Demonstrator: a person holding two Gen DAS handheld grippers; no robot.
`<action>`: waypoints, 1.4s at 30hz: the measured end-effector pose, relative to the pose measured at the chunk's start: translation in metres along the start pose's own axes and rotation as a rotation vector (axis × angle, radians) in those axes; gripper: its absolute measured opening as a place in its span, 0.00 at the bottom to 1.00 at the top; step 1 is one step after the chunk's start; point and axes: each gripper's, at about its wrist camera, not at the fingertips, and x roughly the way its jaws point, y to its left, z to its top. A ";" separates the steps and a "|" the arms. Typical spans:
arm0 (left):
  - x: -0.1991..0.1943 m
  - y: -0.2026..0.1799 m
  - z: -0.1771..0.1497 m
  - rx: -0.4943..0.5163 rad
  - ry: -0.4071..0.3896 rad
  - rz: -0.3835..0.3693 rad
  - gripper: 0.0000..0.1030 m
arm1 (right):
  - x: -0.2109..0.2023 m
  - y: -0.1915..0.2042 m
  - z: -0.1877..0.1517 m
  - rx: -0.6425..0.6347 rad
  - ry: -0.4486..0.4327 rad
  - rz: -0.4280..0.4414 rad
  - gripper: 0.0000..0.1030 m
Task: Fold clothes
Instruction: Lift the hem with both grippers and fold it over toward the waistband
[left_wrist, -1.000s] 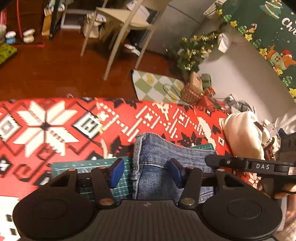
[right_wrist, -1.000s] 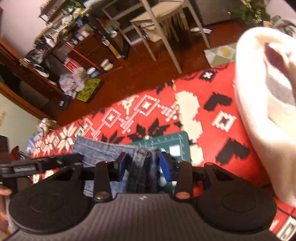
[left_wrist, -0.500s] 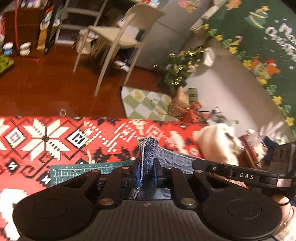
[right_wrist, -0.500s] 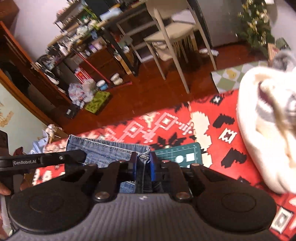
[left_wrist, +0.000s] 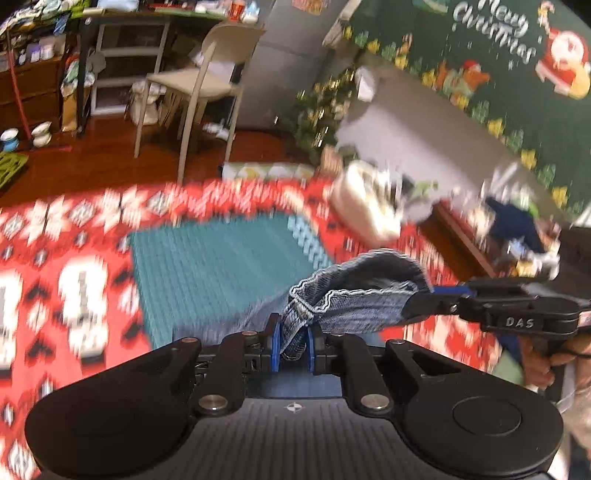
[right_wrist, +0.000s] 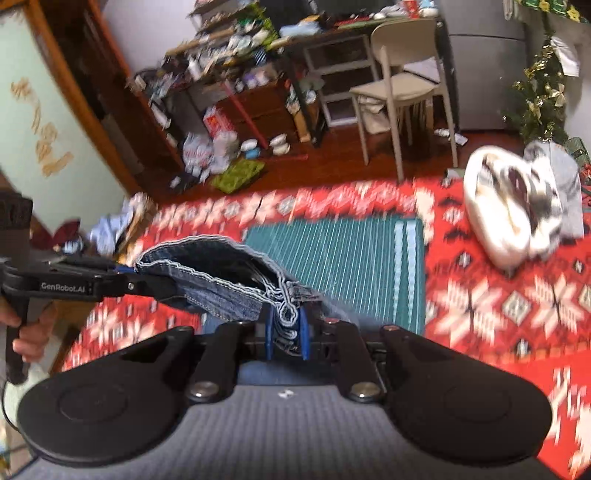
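The jaws of the left gripper (left_wrist: 293, 345) were squeezed shut on one end of the hem of the blue denim jeans (left_wrist: 354, 299). The jaws of the right gripper (right_wrist: 286, 334) were pinched tight on the other end. The jeans hung in the air between the two — up off the green cutting mat (left_wrist: 221, 266) that lay on the red patterned cloth (left_wrist: 74, 258) of the tabletop. A cream fluffy garment (right_wrist: 506, 218) sat bunched nearby, not folded. The jeans were not folded flat either — how much folding was left, I could not tell.
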 end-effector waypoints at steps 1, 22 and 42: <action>0.003 -0.001 -0.012 -0.003 0.030 0.020 0.15 | -0.002 0.006 -0.012 -0.010 0.023 -0.005 0.16; 0.004 0.060 -0.061 -0.374 -0.091 0.006 0.33 | -0.011 -0.054 -0.067 0.380 -0.083 0.109 0.35; 0.068 0.133 -0.055 -0.767 -0.192 -0.212 0.39 | 0.091 -0.137 -0.062 0.779 -0.081 0.033 0.36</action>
